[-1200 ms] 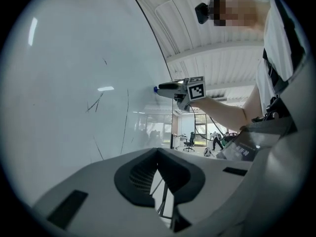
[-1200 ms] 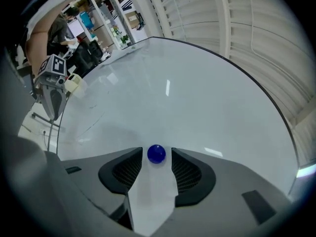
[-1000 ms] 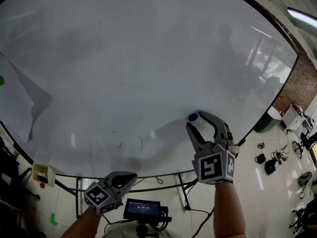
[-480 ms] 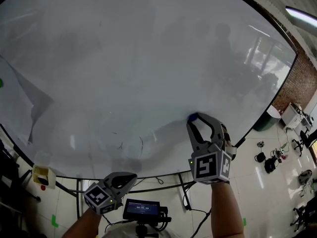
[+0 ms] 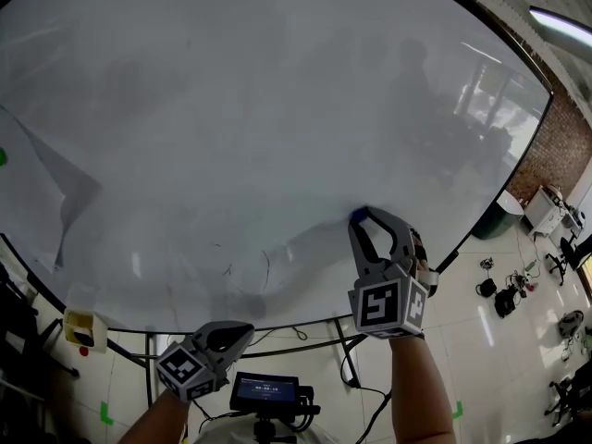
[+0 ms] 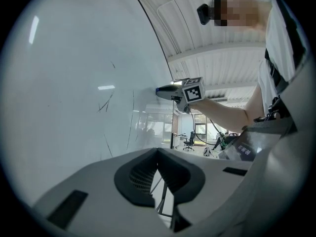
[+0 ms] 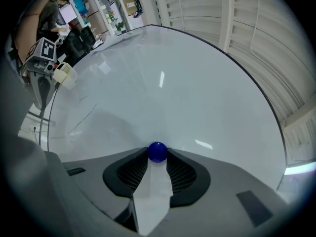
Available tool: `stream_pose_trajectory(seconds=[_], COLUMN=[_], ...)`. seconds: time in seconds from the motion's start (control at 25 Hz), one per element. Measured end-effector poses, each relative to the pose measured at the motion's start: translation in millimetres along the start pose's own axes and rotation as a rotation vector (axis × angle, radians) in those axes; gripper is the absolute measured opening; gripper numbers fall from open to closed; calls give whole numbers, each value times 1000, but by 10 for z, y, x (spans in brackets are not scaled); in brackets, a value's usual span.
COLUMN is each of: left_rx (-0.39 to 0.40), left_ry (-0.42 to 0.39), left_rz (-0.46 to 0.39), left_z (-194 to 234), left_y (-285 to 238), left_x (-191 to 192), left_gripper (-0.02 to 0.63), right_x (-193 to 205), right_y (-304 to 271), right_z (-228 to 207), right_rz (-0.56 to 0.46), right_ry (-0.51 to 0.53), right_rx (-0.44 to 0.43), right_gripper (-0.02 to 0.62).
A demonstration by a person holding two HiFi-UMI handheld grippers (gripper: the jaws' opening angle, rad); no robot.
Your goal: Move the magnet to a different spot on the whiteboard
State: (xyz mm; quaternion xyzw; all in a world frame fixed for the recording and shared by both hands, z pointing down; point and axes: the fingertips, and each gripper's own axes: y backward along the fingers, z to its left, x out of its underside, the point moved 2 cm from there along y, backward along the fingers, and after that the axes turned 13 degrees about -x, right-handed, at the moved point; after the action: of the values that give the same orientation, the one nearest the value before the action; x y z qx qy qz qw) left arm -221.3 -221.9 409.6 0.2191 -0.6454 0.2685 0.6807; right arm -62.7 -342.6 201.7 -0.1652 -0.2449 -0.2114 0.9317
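Note:
A small blue ball magnet sticks to the large whiteboard near its lower right. My right gripper points flat at the board. Its jaws have just been closing, and both tips now touch the magnet's sides. My left gripper hangs below the board's bottom edge, shut with nothing in it. In the left gripper view, the right gripper shows far off, against the board.
A sheet of paper hangs on the board's left side, with a green magnet at the edge. Faint pen marks lie left of the magnet. A small yellow tray and a tripod screen sit below the board.
The right gripper's jaws have narrowed around the blue magnet, which now shows only as a sliver between the tips. The left gripper has stayed put.

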Motion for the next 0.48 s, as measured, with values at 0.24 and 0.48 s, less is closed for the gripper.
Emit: stream_pose_trajectory(seconds=[0.24, 0.48], left_rx=[-18, -35], left_ry=[15, 51], left_rz=[13, 27], left_z=[36, 101], left_y=[153, 309], left_x=[52, 56], left_gripper=[8, 8], right_x=[14, 15], right_y=[-3, 2], right_z=[58, 156], right_rz=[-12, -75], right_ry=[-67, -237], right_rx=[-22, -84], right_gripper=[138, 138])
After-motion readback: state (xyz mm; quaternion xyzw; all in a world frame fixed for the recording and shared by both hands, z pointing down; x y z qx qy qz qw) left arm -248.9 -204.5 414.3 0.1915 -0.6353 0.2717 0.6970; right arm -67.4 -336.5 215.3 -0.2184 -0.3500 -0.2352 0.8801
